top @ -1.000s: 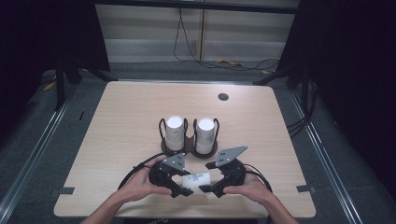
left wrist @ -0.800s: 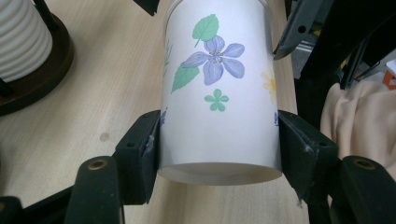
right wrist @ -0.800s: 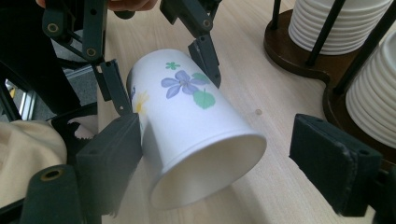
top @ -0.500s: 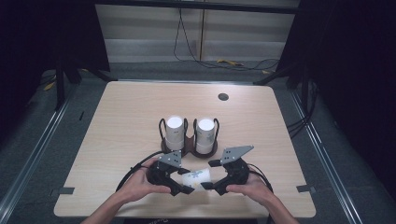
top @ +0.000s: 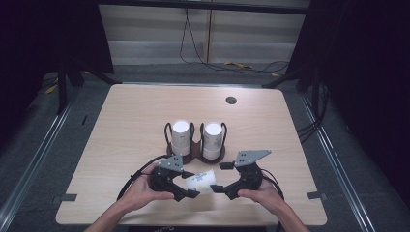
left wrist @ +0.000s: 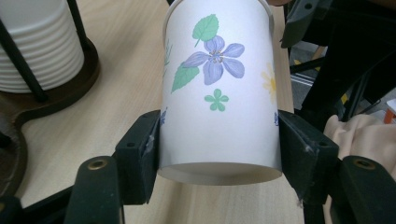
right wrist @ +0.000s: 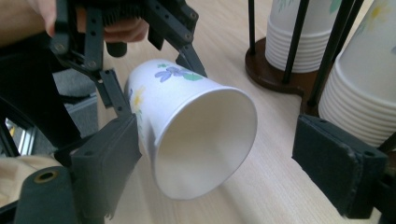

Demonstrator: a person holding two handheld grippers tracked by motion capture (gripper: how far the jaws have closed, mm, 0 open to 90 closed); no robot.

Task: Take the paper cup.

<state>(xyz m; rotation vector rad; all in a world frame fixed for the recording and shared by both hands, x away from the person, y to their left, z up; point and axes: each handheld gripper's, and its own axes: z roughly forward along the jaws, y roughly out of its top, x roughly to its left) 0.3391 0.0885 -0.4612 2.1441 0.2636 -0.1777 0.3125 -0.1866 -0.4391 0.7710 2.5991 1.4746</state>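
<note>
Just in front of the cup rack (top: 196,150), toward the person's edge of the desk (top: 125,116), a flowered paper cup (top: 200,181) lies on its side in the air between the two claws. The left claw (top: 186,191) pinches this cup near its base: in the left gripper view both black pads press against the cup's (left wrist: 219,93) white wall, one on each side, with the purple flower facing up. The cup's open mouth (right wrist: 205,144) points toward the right claw (top: 217,188), whose jaws have just been opening; in the right gripper view they stand spread, one pad just beside the rim and the other well clear of it, neither pressing on the cup. The rack is a dark double holder with thin black uprights, carrying two stacks of white cups (top: 181,137), one in each ring. Beyond the rack, near the desk's far edge, sits a small dark round disc (top: 231,100).
</note>
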